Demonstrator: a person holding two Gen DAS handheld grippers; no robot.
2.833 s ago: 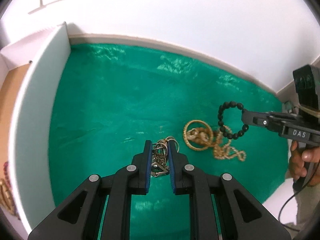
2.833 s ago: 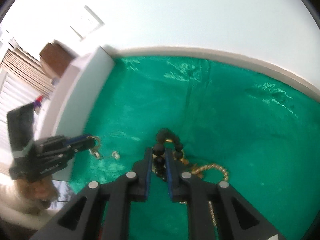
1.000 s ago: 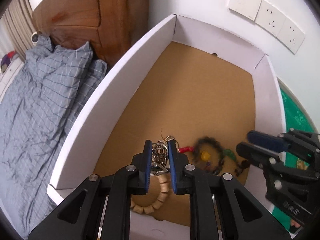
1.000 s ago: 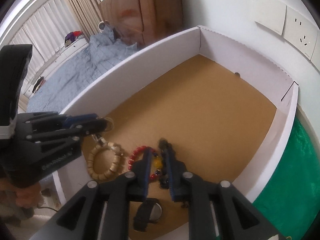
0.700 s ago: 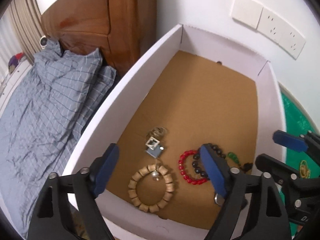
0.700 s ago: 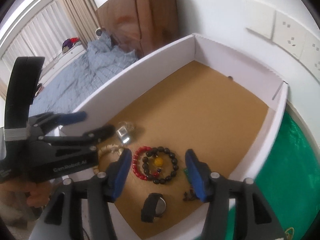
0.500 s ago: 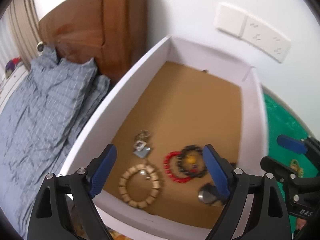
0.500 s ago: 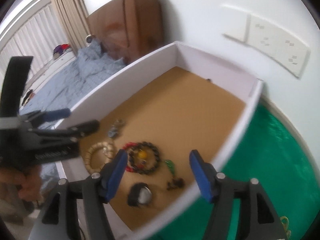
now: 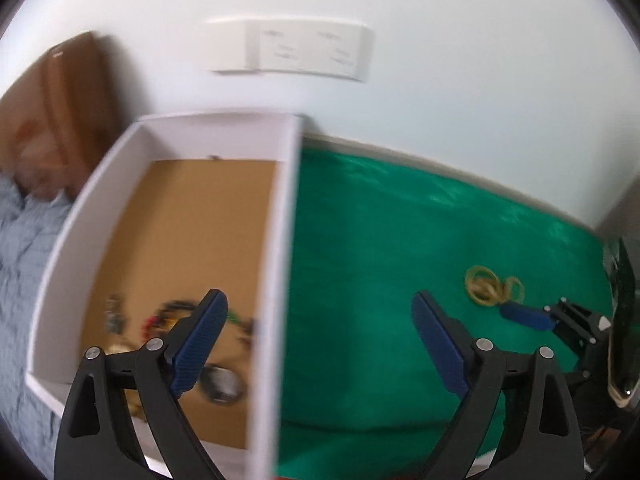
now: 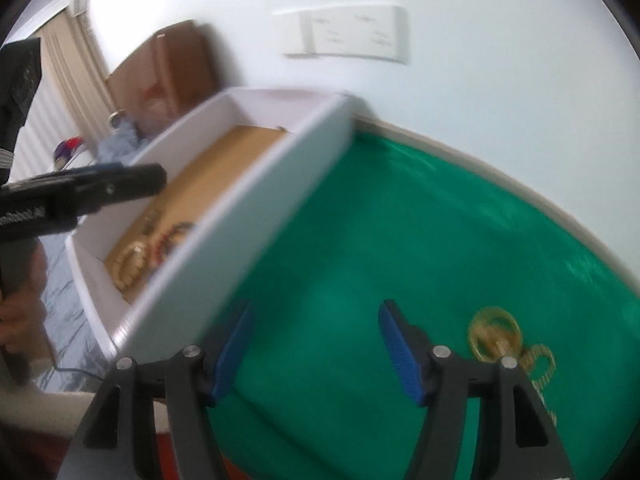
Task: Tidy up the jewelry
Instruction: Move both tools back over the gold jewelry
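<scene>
A white box (image 9: 280, 240) with a brown floor stands left of the green cloth (image 9: 380, 240). Blurred bracelets (image 9: 168, 316) and a watch (image 9: 224, 384) lie in its near end. Gold bangles and chain (image 9: 492, 286) rest on the cloth at the right. My left gripper (image 9: 316, 300) hangs over the box's right wall, its jaws opening with nothing between them. My right gripper (image 10: 315, 308) is open and empty over the cloth, left of the gold bangles (image 10: 496, 332). In the right wrist view the box wall (image 10: 256, 216) and a wooden bead bracelet (image 10: 132, 264) show, with the left gripper (image 10: 152, 178) above them.
White wall sockets (image 9: 308, 52) sit above the box. A wooden headboard (image 9: 60, 112) and grey bedding (image 9: 20, 240) lie to the left. A person's hand (image 10: 16, 312) holds the left tool. The table's pale rim (image 10: 480, 168) runs along the wall.
Both grippers opened over the box, leaving the key-ring bunch and the black bead bracelet on its floor. Both then swung right, from above the box towards the green cloth.
</scene>
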